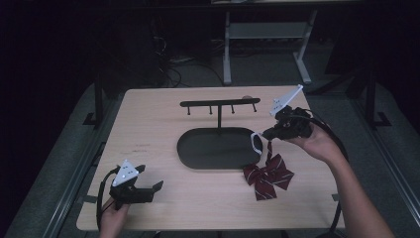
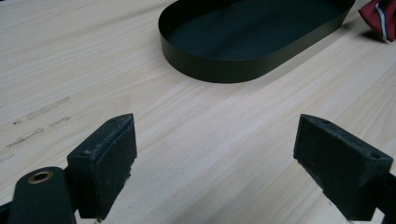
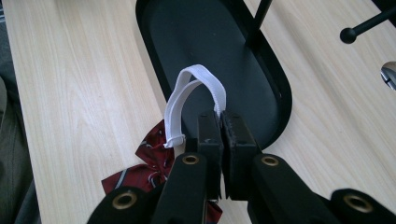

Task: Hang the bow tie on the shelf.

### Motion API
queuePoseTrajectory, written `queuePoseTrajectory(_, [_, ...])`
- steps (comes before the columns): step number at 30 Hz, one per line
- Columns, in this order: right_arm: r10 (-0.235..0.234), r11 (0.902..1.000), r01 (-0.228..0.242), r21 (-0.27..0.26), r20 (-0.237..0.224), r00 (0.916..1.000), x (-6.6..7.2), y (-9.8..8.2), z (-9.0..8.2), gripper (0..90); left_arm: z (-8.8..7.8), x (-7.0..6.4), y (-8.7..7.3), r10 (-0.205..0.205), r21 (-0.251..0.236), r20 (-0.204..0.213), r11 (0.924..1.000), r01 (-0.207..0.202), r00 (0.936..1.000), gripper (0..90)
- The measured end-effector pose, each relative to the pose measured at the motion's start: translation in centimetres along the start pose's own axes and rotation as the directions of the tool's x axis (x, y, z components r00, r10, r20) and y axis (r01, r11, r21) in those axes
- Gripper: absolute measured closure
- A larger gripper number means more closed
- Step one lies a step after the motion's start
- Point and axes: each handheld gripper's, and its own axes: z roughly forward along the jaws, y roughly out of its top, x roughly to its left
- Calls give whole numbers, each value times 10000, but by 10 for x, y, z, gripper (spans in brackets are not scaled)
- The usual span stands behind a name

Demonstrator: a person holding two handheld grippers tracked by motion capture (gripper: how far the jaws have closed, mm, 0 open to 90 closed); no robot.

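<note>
White strap pinched in right gripper (bow tie dangling below).

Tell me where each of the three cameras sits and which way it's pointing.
High view: above the person's side, looking forward and down on the table, stand and bow tie; both forearms show.
Left gripper view: on the left tongs, low over the wood, facing the black tray; its two open jaws show.
Right gripper view: on the right tongs, looking down at the white strap they pinch.
All three views share the tray and bow tie.
</note>
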Motion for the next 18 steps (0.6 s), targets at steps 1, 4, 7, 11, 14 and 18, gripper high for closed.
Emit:
queuePoseTrajectory(1, [21,10000,-21,4,29,10000,0,1,-1,869,0,0,0,2,-3,1,10000,-2,10000,130])
queuePoseTrajectory(4, [24,10000,-24,-9,32,10000,0,4,-3,869,0,0,0,14,-17,-7,10000,-14,10000,130])
queuePoseTrajectory(7, [-67,10000,67,-2,99,9999,0,7,-5,870,0,0,0,16,-21,-6,10000,-16,10000,130])
queuePoseTrajectory(11, [-21,9999,21,-116,60,10000,-1,10,-7,869,0,0,0,-18,-66,-9,10000,18,10000,130])
queuePoseTrajectory(14, [-43,9999,44,-112,82,10000,-2,10,-6,869,0,0,0,-28,-64,-10,10000,28,10000,130])
queuePoseTrajectory(18, [-70,9999,71,-91,82,9999,-3,12,-6,869,0,0,0,-4,-63,-8,10000,3,10000,130])
